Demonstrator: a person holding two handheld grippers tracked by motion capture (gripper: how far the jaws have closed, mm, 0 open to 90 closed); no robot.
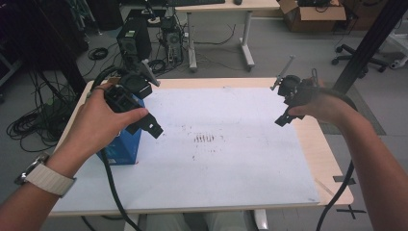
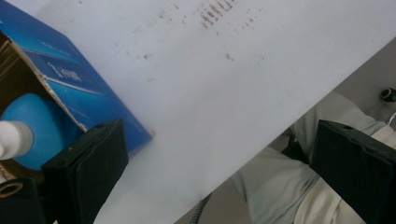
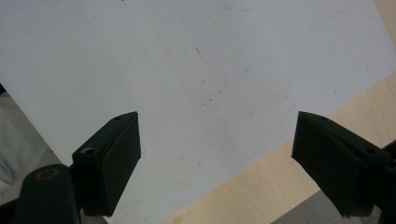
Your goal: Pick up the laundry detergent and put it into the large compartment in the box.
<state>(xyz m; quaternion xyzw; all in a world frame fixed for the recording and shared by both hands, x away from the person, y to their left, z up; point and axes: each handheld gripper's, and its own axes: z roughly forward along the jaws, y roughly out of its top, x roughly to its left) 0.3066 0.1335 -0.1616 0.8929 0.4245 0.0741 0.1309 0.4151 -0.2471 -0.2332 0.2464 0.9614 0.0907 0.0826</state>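
A blue carton stands open-topped at the left side of the white sheet. In the left gripper view the blue carton holds a round blue object with a white nozzle. My left gripper hovers just above and right of the carton, and its jaws stand wide apart with nothing between them. My right gripper hangs over the sheet's right edge. It is open and empty, with the sheet and bare wood below it.
The wooden table ends just past the sheet on the right. Dark smudges mark the sheet's middle. Behind the table are a desk, a computer tower, floor cables, a cardboard box and a black post.
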